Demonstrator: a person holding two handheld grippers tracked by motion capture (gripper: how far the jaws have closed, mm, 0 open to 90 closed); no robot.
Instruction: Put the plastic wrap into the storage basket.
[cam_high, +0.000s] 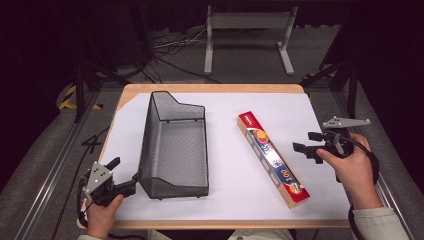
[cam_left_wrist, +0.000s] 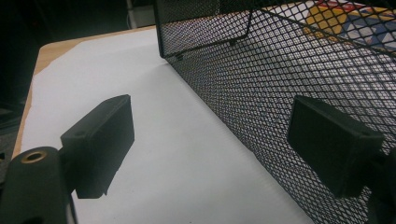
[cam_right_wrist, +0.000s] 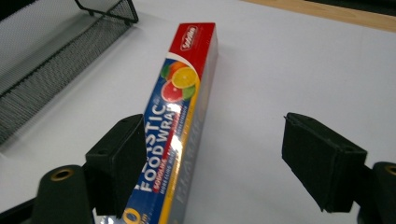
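Right tool (cam_high: 306, 142) spread, nothing pinched, beside food wrap box (cam_high: 271, 158) | box flat on bench (cam_high: 310, 107), right of mesh basket (cam_high: 175, 145) | left tool (cam_high: 126, 173) spread at basket's near corner | we advise straddling box mid-length, squarely, before closing.

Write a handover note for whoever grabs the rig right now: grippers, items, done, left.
Left gripper: open, one jaw at the near left corner of the black mesh basket, not clamped on it.
Right gripper: open, holding nothing, just right of the food wrap box.
The box lies flat on the white sheet, right of the basket, apart from it. The basket holds nothing.
Done: nothing packed.
Left, probably: grip the box and put it in the basket.
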